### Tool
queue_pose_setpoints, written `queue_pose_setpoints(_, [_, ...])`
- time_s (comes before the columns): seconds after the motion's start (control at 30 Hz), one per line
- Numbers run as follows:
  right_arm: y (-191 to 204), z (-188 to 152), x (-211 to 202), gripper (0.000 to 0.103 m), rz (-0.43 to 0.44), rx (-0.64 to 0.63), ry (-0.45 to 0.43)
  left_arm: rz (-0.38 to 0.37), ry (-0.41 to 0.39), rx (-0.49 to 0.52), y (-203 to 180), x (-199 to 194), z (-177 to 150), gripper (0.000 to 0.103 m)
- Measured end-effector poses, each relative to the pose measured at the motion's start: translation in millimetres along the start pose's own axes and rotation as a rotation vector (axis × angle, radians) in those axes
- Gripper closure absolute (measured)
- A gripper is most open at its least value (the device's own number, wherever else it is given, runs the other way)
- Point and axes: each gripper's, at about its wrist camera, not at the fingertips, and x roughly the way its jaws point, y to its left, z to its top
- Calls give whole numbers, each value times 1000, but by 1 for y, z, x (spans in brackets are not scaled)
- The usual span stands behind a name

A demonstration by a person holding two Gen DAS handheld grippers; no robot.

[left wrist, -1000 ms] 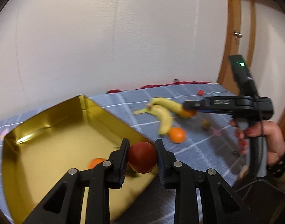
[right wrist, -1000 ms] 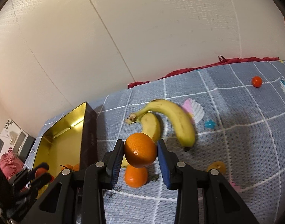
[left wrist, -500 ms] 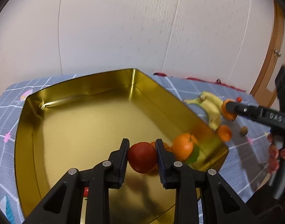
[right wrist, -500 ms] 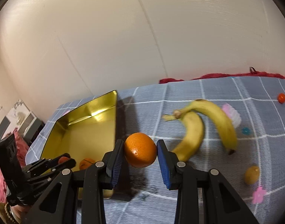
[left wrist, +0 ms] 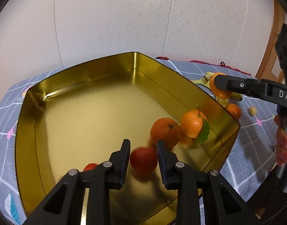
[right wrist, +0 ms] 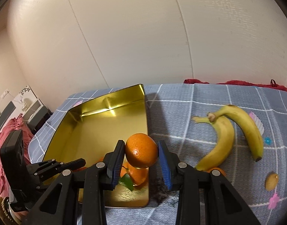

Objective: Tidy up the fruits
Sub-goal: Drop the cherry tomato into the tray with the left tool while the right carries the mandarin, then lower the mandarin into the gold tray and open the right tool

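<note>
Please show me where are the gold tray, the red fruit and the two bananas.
gold tray (left wrist: 87, 78), left wrist view, far inner wall.
red fruit (left wrist: 143, 160), left wrist view, its middle.
bananas (right wrist: 221, 140), right wrist view, middle of the nearer banana.

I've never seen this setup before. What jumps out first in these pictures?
A shiny gold tin fills the left view, with two oranges in its near right corner. The left gripper hangs over it, a blurred red fruit between its parted fingers. The right gripper holds an orange over the tin's edge, beside two bananas on the grey checked cloth.
</note>
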Motion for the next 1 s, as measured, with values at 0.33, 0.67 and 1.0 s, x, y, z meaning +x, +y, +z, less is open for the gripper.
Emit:
queue_pose_setpoints(0.33, [18,-2,17,67,-2,-57,31,18,-6,-7,8,-7,-5,69])
queue_pose_setpoints(0.67, [31,-3,31,67,2,-92,54,55,-68,-65,21,-22,-6,23])
queue_pose_setpoints(1.0, [38,0,57,67,-23,-128,84,99,-103,-66,24,-31,-9,7])
